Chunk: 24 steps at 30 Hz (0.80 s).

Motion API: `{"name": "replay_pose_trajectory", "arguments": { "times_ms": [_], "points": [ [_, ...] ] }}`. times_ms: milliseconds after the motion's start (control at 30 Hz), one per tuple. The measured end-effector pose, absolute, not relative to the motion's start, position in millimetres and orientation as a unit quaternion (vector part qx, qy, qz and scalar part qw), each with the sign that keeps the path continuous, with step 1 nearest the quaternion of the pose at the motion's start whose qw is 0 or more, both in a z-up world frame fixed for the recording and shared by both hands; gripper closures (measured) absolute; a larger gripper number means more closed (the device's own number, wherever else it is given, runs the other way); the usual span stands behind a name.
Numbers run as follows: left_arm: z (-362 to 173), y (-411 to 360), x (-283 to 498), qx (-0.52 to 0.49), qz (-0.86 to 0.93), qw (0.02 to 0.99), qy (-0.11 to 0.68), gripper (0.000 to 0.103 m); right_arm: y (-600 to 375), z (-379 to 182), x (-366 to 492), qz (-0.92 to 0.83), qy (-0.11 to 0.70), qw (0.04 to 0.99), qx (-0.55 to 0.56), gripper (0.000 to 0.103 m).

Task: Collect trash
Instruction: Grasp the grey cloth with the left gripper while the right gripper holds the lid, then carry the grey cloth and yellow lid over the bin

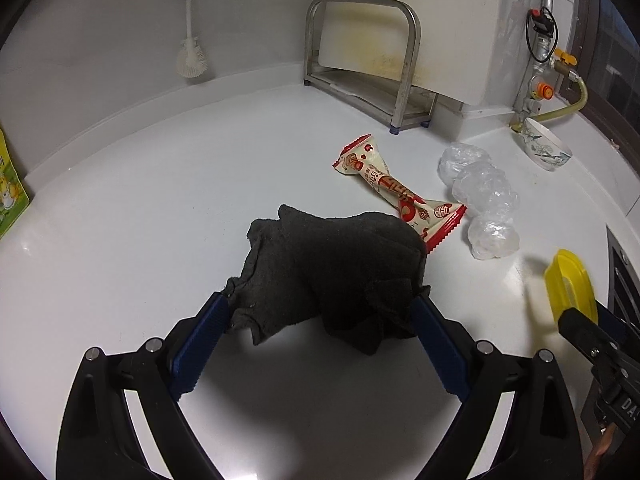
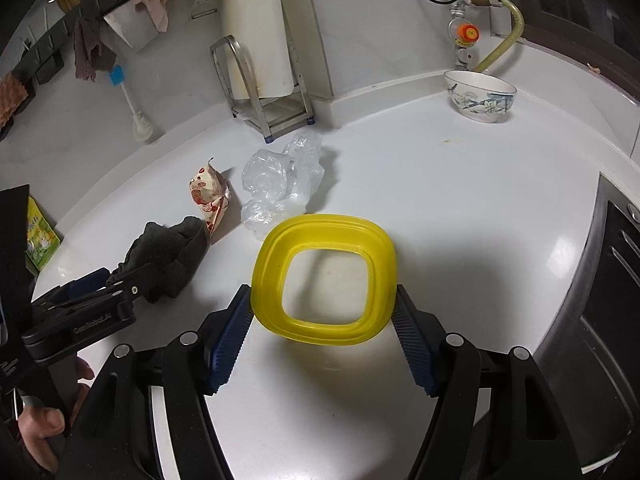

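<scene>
My left gripper is shut on a dark grey rag, which bunches between its blue pads and drapes onto the white counter. The rag also shows at the left of the right wrist view, held by that gripper. Beyond the rag lies a red-and-cream snack wrapper, and beside it crumpled clear plastic. My right gripper is shut on a yellow square container, pads pressing its two sides, held just above the counter. That container appears at the right edge of the left view.
A white counter curves to a backsplash. A patterned bowl stands at the back right by a gas valve and hose. A metal rack holds a board against the wall. A brush hangs left. A dark stove edge runs along the right.
</scene>
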<state>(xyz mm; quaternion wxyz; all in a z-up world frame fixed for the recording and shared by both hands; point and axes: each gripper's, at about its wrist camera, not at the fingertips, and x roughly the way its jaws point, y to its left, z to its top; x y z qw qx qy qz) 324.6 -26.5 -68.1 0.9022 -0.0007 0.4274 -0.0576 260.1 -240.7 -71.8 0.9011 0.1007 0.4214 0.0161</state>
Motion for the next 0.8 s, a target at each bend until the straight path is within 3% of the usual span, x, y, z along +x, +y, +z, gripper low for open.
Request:
{"name": "replay_pose_trajectory", "arguments": {
  "times_ms": [200,433,567,800],
  "points": [
    [-70.9,-39.3,332.9,0.022,-0.043,0.902,0.43,0.014,-239.7,-71.4,258.9,0.026,0.42,0.901,0.103,0.036],
    [-73.2,-48.8,334.9,0.029,-0.057,0.898,0.435,0.048,-237.2,-69.7,256.1,0.028,0.418,0.902,0.101,0.036],
    [-71.7,-52.5,329.8,0.033,-0.065,0.901,0.428,0.063,-237.4,-68.7,253.5,0.026,0.418,0.903,0.101,0.036],
    [-64.1,-49.8,309.3,0.028,-0.071,0.906,0.417,0.075,-237.3,-64.3,240.9,0.022,0.416,0.903,0.107,0.036]
  ]
}}
